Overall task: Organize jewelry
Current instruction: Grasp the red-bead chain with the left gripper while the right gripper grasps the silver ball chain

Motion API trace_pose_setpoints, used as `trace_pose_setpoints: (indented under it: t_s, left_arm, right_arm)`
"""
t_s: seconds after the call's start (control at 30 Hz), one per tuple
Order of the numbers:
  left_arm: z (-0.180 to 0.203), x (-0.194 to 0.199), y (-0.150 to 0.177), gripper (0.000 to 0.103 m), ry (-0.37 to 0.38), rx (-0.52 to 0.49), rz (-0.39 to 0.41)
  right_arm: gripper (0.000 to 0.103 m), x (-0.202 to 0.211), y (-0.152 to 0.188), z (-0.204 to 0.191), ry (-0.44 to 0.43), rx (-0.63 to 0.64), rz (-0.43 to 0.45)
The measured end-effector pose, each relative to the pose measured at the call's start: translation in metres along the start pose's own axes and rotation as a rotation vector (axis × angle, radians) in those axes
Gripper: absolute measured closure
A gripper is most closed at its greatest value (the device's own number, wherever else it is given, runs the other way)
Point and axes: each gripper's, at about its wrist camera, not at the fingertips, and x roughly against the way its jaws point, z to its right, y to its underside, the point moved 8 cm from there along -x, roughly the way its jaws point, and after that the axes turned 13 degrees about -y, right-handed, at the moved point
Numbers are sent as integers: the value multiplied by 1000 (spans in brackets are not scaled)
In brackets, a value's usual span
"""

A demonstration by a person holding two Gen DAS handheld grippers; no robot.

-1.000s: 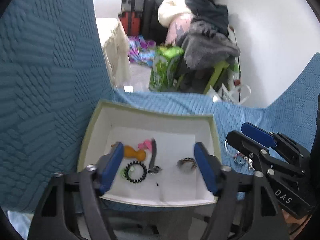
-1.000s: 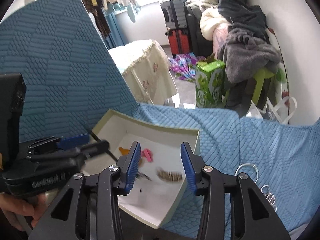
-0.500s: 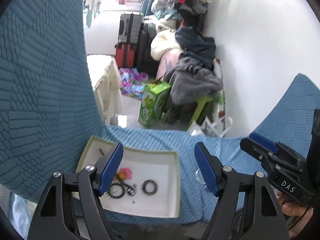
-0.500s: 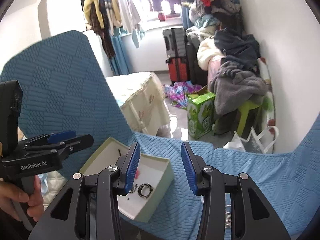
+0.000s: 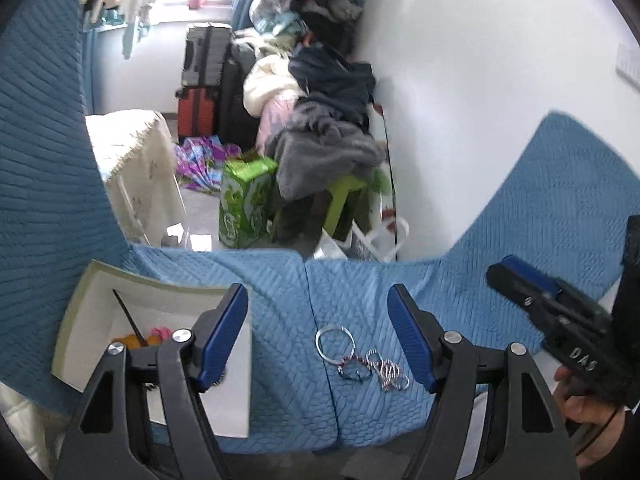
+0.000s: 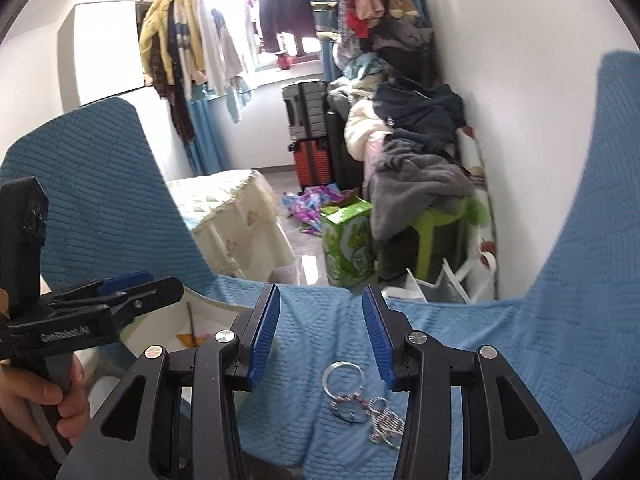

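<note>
- Box, left: a few pieces already inside.
- Bracelets lie on the blue cover just right of it, unsorted.
- Left gripper, jaws just narrowed slightly, and right gripper: both parted, empty.

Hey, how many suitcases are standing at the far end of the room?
3, though clothes may hide more. A grey suitcase sits stacked on a red suitcase under the window; a black suitcase stands just right of them, against the clothes pile.
</note>
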Motion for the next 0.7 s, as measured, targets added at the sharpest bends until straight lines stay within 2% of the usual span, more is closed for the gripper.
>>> trace_pose_setpoints:
  t_s: [0.3,0.6,0.7]
  left_arm:
    - [31,-41,49,40,58,23,-115]
    - [55,-101,102,53,93,26,-272]
    - [60,-121,114,57,95,20,-306]
  right_arm:
    - [62,-6,61,45,14,-61,-51]
    - [62,-40,144,87,22,-130,-188]
    - [67,-53,169,95,1,-154,-241]
